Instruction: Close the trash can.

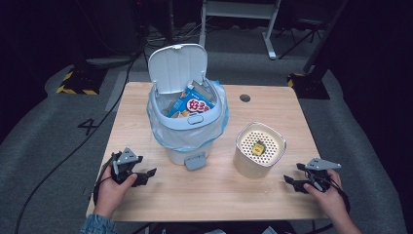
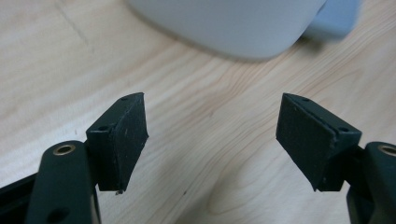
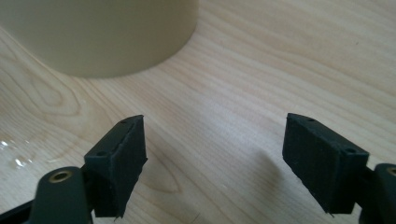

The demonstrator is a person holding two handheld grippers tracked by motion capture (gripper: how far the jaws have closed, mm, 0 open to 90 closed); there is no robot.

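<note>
A white pedal bin (image 1: 187,117) stands mid-table with its lid up and a pale blue liner inside. A blue snack packet (image 1: 192,104) lies in it. To its right sits a cream round container (image 1: 259,150) with a small yellow item (image 1: 258,147) on its perforated floor. My left gripper (image 1: 146,176) rests low at the front left, open and empty, and points at the bin's base (image 2: 233,23). My right gripper (image 1: 292,174) is at the front right, open and empty, facing the cream container (image 3: 102,32). Bare wood shows between both pairs of jaws (image 2: 212,140) (image 3: 215,158).
The wooden table (image 1: 219,195) has a dark round hole (image 1: 245,98) near its far edge. The bin's grey pedal (image 1: 195,161) juts toward the front. Beyond the table are a grey floor, cables and a desk frame.
</note>
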